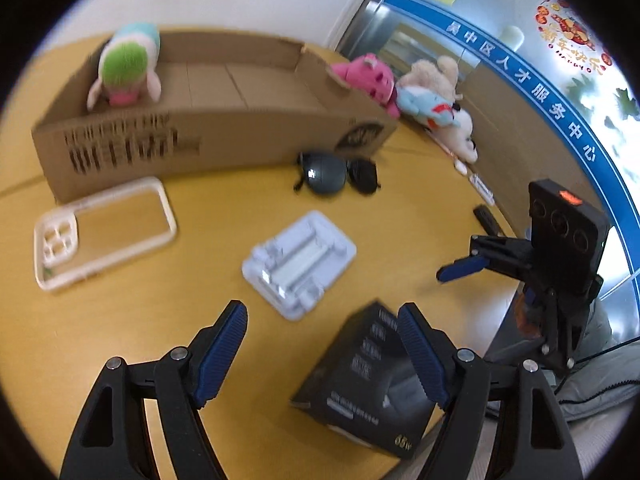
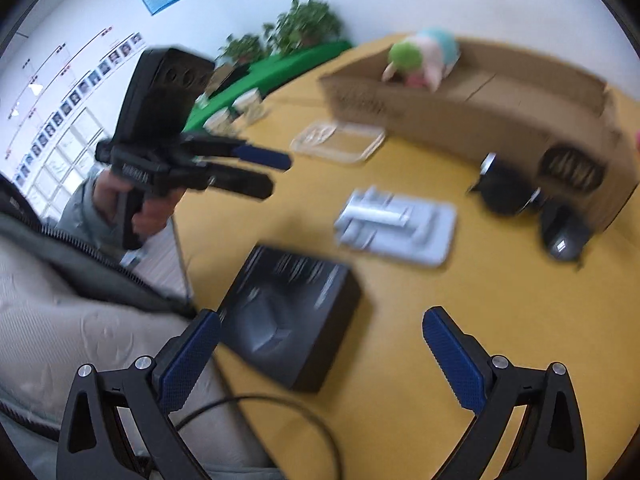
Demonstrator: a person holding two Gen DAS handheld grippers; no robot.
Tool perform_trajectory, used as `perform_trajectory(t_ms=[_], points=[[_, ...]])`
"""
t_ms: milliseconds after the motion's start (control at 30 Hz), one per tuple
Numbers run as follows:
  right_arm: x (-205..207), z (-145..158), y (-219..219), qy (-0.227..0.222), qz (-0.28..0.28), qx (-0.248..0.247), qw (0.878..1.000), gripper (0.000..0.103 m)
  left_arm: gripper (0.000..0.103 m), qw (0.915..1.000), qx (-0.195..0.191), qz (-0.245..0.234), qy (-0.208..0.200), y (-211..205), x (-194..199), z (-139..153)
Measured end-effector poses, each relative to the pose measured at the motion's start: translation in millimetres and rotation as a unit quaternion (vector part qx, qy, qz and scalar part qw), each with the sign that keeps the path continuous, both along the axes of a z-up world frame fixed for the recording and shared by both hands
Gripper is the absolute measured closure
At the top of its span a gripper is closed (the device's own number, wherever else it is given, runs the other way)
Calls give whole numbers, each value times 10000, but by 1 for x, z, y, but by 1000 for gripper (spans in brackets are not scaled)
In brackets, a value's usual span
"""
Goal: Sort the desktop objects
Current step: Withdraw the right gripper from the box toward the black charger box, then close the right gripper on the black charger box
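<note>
A black product box (image 1: 366, 380) lies near the table's front edge; it also shows in the right wrist view (image 2: 288, 316). A white plastic insert tray (image 1: 300, 264) (image 2: 394, 226) lies mid-table. A clear phone case (image 1: 104, 232) (image 2: 338, 142) lies in front of a long cardboard box (image 1: 208, 132) (image 2: 472, 116) holding a green and pink plush (image 1: 126, 70). A dark mouse (image 1: 322, 172) (image 2: 564, 236) and black sunglasses (image 1: 364, 176) lie by the box. My left gripper (image 1: 322, 354) is open above the table, empty. My right gripper (image 2: 322, 362) is open, empty, over the black box's near side.
Pink (image 1: 368, 76) and beige-blue plush toys (image 1: 436, 92) lie at the table's far right by a glass wall. The other gripper shows in each view (image 1: 460, 270) (image 2: 276, 168). A cable (image 2: 280, 412) runs over my lap. Potted plants (image 2: 296, 28) stand beyond the table.
</note>
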State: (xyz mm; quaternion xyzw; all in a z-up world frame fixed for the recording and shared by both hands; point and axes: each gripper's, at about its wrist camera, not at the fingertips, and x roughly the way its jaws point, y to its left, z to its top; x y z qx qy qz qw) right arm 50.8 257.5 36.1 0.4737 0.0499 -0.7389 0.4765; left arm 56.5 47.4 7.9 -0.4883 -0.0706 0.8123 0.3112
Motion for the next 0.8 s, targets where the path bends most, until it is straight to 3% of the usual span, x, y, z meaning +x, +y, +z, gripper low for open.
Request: perform_trajectory(t_ms=[167, 300, 433, 500, 633, 733, 800], points=[[35, -34, -17, -244, 625, 249, 9974, 1, 27, 9977, 235, -144, -614, -2, 20, -23], [36, -46, -32, -88, 552, 482, 9973, 11, 28, 9951, 218, -260, -928, 1, 32, -37], [30, -54, -47, 109, 384, 584, 9975, 21, 37, 9936, 228, -175, -1092, 4, 34, -50], [30, -52, -52, 226, 277, 595, 9976, 21, 38, 9940, 266, -21, -1063, -2, 30, -49], [23, -43, -38, 200, 126, 110, 9997, 21, 42, 9936, 374, 130, -1054, -8, 24, -49], [18, -44, -33, 338, -25, 246, 9991, 9, 42, 9917, 551, 161, -1149, -12, 19, -55], [17, -45, -36, 390, 20, 148, 9991, 10, 43, 9916, 616, 127, -1127, -9, 17, -56]])
